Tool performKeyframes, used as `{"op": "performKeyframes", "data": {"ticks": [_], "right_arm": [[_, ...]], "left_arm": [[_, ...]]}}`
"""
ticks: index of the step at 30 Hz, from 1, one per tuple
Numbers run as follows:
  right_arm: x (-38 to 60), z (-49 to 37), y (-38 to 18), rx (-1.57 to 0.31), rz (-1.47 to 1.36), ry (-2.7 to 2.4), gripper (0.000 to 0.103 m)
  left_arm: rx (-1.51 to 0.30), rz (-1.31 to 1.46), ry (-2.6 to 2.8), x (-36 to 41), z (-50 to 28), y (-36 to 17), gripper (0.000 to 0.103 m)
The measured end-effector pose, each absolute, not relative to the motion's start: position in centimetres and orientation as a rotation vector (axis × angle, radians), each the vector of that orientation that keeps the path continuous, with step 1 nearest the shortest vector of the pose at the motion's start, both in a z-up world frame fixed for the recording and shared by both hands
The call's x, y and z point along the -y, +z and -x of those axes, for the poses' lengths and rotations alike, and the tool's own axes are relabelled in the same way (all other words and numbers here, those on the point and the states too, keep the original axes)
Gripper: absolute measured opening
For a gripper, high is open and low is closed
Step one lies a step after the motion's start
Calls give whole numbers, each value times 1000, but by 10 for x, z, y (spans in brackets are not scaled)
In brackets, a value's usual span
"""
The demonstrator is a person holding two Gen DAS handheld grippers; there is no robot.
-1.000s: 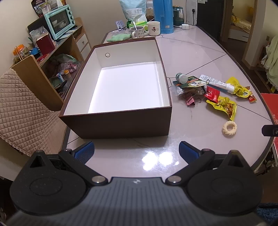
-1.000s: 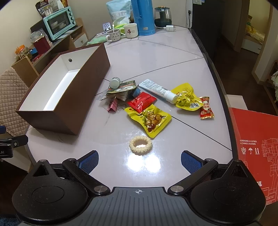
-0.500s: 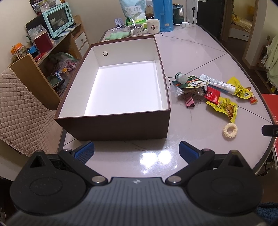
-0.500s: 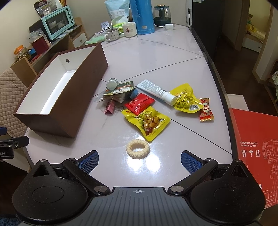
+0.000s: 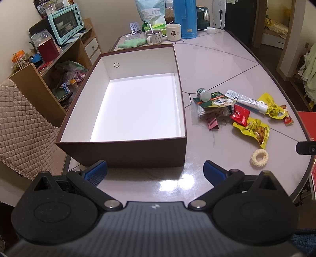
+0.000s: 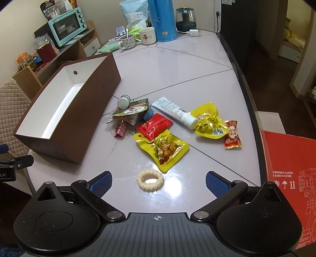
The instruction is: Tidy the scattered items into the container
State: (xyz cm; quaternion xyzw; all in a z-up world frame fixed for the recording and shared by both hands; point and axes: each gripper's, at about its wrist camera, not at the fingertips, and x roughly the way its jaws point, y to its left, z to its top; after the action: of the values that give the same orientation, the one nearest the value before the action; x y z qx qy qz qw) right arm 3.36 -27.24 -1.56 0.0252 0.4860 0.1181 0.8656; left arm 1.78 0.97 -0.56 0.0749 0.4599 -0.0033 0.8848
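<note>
A brown box [image 5: 126, 152] with a white empty inside stands on the table; it also shows in the right wrist view [image 6: 65, 126]. Scattered items lie to its right: a cream ring [image 6: 150, 180], a yellow snack bag [image 6: 165, 148], a red packet [image 6: 155, 126], a white tube [image 6: 174, 112], a second yellow bag [image 6: 210, 120], a small red candy packet [image 6: 233, 135], a pink binder clip [image 6: 120, 129], a small jar [image 6: 123, 101] and a green card [image 6: 132, 108]. My left gripper [image 5: 155, 171] is open and empty just before the box's near wall. My right gripper [image 6: 158, 181] is open, with the ring between its fingertips.
Mugs [image 5: 173, 32], a blue thermos [image 5: 184, 17], a green cloth [image 5: 132, 42] and a kettle [image 6: 185, 17] stand at the table's far end. A padded chair [image 5: 21, 126] and shelves with an oven [image 5: 65, 21] are left. A red carton [image 6: 290, 172] stands right, past the table edge.
Both grippers have moved forward and lower. The box is nearer the left gripper, and the cream ring now sits between the right gripper's fingertips. Nothing was gripped.
</note>
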Motion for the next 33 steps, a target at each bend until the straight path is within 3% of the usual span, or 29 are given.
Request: {"op": "performKeyframes", "data": {"ticks": [33], "right_arm": [[386,-76,-36,-1045,-202,284,103]], "left_arm": [[-998,-146,-112,88,-48,-30,102]]}}
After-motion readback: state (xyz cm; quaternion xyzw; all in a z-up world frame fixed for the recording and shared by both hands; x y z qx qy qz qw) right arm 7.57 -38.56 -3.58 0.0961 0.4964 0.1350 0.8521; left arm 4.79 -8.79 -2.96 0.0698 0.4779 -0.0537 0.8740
